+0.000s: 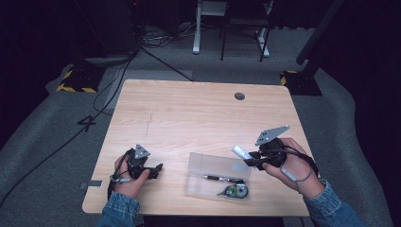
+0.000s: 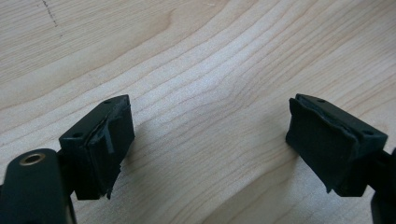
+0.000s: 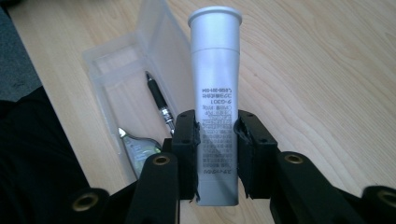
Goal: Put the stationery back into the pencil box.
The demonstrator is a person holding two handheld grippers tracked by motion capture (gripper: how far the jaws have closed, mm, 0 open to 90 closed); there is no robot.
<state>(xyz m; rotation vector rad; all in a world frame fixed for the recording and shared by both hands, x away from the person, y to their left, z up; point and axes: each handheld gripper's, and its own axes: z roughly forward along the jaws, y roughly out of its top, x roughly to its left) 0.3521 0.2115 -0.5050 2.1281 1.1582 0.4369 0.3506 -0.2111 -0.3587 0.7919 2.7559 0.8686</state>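
Beside the clear case (image 1: 218, 182), right hand-held gripper (image 3: 217, 140) clamps a tube (image 3: 215, 93); left hand-held gripper (image 2: 205, 149) gapes.

A pale wooden table (image 1: 198, 113) stands on grey carpet (image 1: 42, 142), with a small round grommet hole (image 1: 239, 96) near its far edge. Black cables (image 1: 108, 90) snake across the floor from the left. Two yellow-and-black striped bases (image 1: 75, 81) sit off the far corners. Beyond, white desk legs (image 1: 196, 28) and a dark chair frame (image 1: 242, 23) stand in gloom.

Dim room, grey carpet (image 1: 42, 137), wooden table (image 1: 189, 113)
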